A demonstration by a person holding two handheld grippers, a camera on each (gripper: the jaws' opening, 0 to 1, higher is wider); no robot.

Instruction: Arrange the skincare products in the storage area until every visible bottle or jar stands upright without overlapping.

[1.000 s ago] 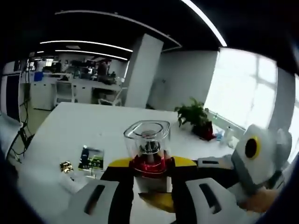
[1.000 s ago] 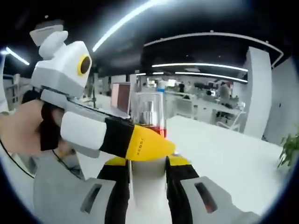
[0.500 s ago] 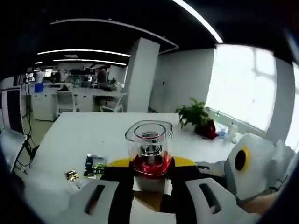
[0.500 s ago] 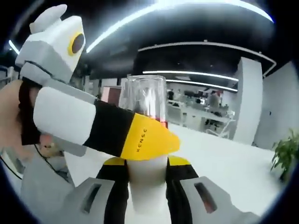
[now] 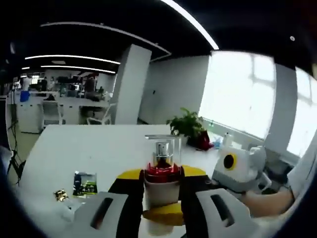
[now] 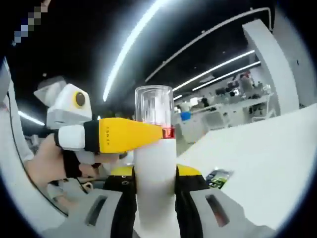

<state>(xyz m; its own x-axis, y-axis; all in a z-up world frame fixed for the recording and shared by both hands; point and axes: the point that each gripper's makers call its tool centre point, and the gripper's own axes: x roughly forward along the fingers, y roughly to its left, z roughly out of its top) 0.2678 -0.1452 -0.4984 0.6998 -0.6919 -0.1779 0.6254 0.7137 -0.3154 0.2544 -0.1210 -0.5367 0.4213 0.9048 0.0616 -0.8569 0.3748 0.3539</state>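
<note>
Bright, blown-out window, glaring ceiling light strips, dim ceiling, heavy fisheye bending, soft blur throughout.

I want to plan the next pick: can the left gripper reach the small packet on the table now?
Probably not yet: the left gripper is shut on the bottle. The packet lies uncovered on the table.

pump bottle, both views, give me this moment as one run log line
object: pump bottle | left gripper: shut on bottle at red collar | right gripper: shut on white body | state: upright, held by both | table: below
</note>
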